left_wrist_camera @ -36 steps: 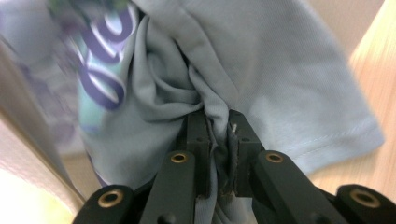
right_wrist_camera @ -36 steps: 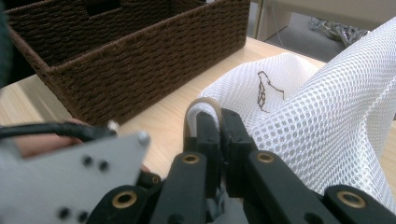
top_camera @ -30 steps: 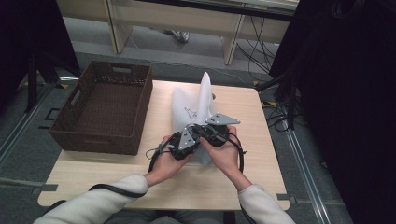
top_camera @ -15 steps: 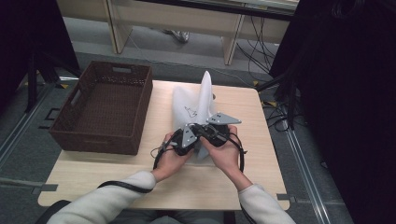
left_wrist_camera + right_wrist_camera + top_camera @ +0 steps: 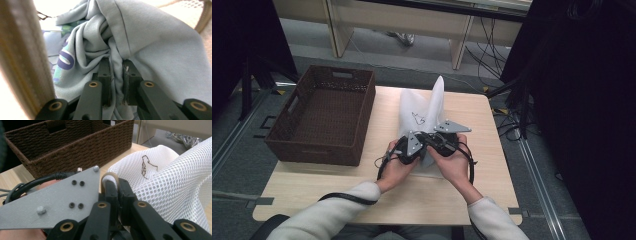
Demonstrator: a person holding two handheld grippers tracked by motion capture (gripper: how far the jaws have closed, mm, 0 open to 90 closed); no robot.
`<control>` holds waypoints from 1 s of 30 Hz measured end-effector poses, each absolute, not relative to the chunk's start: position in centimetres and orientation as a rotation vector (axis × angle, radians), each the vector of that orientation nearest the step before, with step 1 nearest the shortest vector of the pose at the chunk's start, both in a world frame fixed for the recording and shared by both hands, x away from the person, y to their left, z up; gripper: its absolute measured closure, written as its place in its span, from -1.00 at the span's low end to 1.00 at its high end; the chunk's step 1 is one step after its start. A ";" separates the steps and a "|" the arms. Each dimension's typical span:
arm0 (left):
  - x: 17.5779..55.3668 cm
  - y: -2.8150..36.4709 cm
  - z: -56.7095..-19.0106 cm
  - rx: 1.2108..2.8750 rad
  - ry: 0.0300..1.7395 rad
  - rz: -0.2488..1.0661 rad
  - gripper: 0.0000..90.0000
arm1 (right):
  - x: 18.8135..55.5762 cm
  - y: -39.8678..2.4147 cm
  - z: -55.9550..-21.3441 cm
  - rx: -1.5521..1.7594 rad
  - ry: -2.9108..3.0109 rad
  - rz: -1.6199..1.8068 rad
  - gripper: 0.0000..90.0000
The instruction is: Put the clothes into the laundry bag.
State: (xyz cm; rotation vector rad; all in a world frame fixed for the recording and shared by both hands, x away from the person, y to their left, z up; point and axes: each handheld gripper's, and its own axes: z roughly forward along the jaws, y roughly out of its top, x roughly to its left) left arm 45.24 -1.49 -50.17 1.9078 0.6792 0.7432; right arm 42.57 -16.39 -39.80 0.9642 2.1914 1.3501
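The white mesh bag [image 5: 428,116] lies on the table [image 5: 362,185] just right of the brown wicker basket [image 5: 324,115], one corner standing up; the right gripper [image 5: 443,142] is clamped tight on the bag's tan edge band [image 5: 110,177], jaws fully closed; beside it the left gripper [image 5: 411,148], jaws just easing apart, stays narrow, pads pressing a fold of pale grey-blue garment [image 5: 150,47] inside the bag's mouth.
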 end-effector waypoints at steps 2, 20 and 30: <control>45.0 -1.4 -50.1 1.888 0.683 0.720 0.62 | 42.7 -16.4 -39.9 0.954 2.202 1.354 0.96; 41.1 -2.2 -50.5 1.976 0.575 0.598 0.08 | 42.7 -16.5 -39.6 0.981 2.176 1.362 0.96; 43.0 -3.6 -51.5 1.993 0.565 0.640 0.82 | 42.5 -16.4 -39.5 1.003 2.150 1.388 0.96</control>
